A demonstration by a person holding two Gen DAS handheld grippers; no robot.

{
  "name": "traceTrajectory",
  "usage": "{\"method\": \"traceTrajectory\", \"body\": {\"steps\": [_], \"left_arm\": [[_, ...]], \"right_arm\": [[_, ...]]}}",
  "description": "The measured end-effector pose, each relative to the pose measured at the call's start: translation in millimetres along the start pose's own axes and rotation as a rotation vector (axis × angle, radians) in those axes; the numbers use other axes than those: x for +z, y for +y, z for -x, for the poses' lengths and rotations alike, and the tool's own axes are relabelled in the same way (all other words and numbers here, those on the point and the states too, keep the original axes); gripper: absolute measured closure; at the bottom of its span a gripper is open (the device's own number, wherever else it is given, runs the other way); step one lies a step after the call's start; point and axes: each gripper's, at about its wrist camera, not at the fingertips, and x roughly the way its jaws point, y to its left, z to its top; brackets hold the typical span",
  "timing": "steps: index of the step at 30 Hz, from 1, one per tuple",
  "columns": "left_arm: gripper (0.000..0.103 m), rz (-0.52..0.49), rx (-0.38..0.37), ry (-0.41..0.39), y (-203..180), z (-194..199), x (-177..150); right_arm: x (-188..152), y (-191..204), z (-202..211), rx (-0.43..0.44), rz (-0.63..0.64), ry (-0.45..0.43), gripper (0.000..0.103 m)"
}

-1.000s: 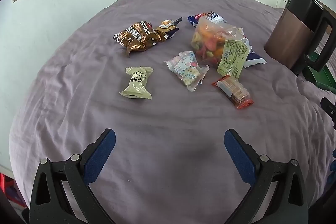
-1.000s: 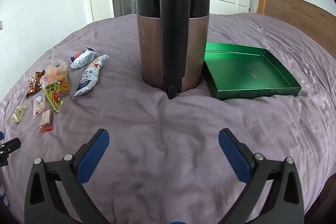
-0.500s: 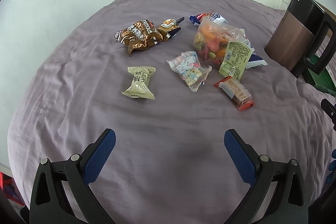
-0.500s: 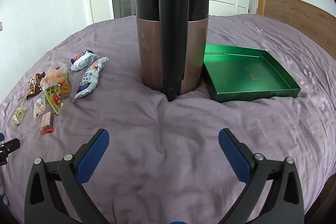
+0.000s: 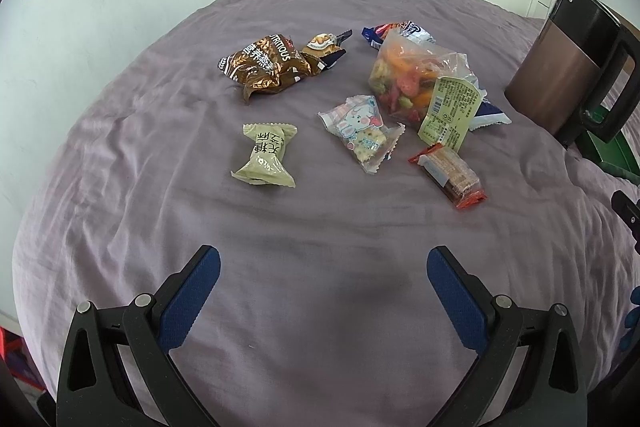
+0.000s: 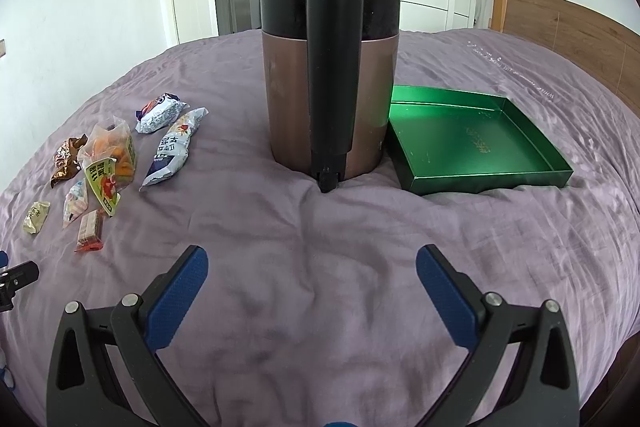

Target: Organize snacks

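Observation:
Several snack packets lie on the purple bedspread ahead of my left gripper (image 5: 320, 263), which is open and empty: a pale green candy packet (image 5: 266, 155), a clear pouch with a cartoon print (image 5: 360, 131), a red-ended wafer bar (image 5: 450, 171), a brown crinkled bag (image 5: 266, 65) and a clear bag of coloured snacks (image 5: 416, 83). The right wrist view shows the same group at far left, with the clear bag (image 6: 106, 157) among it. My right gripper (image 6: 312, 265) is open and empty, short of a green tray (image 6: 472, 143).
A tall brown and black kettle (image 6: 330, 67) with its handle facing me stands between the snacks and the green tray; it also shows at the right edge of the left wrist view (image 5: 568, 67). A wooden headboard (image 6: 560, 31) is at right. A wall borders the bed at left.
The left gripper has drifted slightly back and up, so the snacks sit a bit lower in its view. The right view has barely shifted. Both grippers stayed open.

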Motion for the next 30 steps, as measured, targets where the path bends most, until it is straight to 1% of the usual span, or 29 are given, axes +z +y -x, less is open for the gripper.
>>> {"method": "traceTrajectory", "body": {"steps": [30], "left_arm": [[0.001,0.026,-0.015,0.015,8.6,-4.0,-0.2]], "right_arm": [[-4.6,3.6,-1.3,-0.012,0.024,0.007,0.000]]}}
